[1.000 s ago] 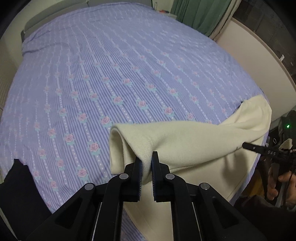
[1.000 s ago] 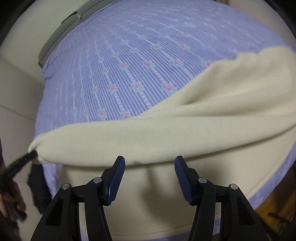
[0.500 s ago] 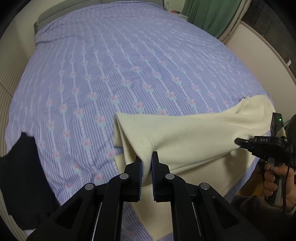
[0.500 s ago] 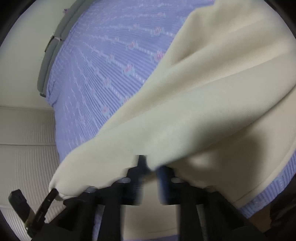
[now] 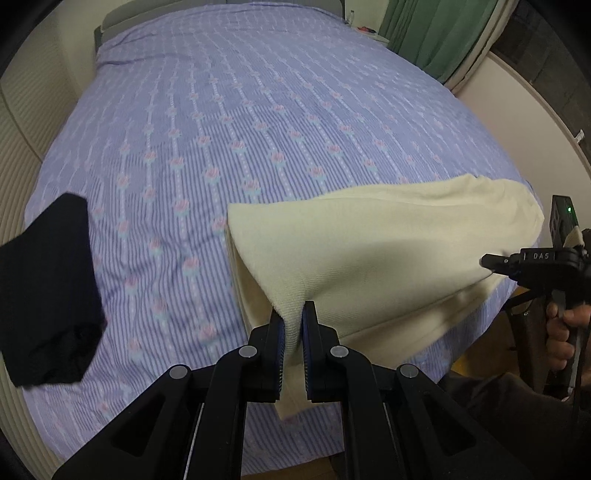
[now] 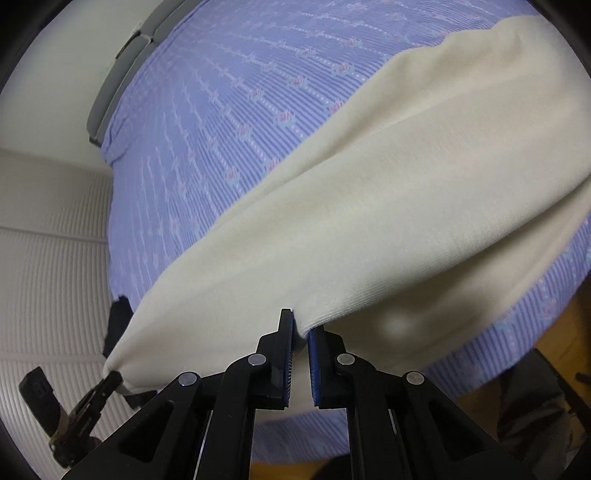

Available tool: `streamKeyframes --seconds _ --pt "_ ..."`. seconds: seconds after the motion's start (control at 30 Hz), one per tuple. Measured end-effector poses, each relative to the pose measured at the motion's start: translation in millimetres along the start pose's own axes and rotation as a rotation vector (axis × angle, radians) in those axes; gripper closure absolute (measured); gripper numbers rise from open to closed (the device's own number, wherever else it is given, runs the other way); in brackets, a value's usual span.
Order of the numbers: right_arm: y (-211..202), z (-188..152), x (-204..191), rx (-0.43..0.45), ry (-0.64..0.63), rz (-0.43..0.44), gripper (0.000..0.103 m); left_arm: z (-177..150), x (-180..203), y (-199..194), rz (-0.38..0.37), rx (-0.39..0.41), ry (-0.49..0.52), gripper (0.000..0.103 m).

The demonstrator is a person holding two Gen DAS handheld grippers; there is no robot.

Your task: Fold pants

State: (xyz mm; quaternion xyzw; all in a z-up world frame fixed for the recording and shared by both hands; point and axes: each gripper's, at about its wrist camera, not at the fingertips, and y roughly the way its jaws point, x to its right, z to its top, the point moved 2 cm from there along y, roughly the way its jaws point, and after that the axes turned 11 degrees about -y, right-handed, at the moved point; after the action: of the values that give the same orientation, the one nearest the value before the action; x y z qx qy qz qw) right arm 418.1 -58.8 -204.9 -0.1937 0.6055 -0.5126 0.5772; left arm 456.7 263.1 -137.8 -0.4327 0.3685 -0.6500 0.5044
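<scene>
Cream pants [image 5: 376, 254] lie across the near right part of a bed with a purple flowered sheet [image 5: 240, 122]. My left gripper [image 5: 293, 321] is shut on one end of the top layer and holds it lifted off the bed. My right gripper [image 6: 301, 330] is shut on the other end of that layer of the pants [image 6: 369, 221]; it also shows in the left wrist view [image 5: 487, 262] at the pants' right edge. The lifted layer hangs between the two grippers above the lower layer.
A black garment [image 5: 44, 291] lies on the bed's near left edge. Green curtains [image 5: 439, 33] hang at the far right. A grey headboard [image 6: 110, 85] and pale walls border the bed. The bed's near edge drops to a wood floor [image 6: 554, 332].
My right gripper went from open above the pants to shut on their edge. Both grippers have lifted the top layer, and the left has moved back so the black garment shows more.
</scene>
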Motion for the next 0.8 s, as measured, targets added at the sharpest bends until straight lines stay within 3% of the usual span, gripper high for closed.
streamKeyframes --seconds 0.47,0.8 --pt "-6.5 -38.3 21.3 -0.077 -0.049 -0.059 0.094 -68.8 -3.4 4.1 0.015 0.009 -0.117 0.093" --pt "37.0 -56.4 43.7 -0.128 -0.085 -0.108 0.094 -101.6 -18.1 56.1 0.033 0.024 -0.111 0.093"
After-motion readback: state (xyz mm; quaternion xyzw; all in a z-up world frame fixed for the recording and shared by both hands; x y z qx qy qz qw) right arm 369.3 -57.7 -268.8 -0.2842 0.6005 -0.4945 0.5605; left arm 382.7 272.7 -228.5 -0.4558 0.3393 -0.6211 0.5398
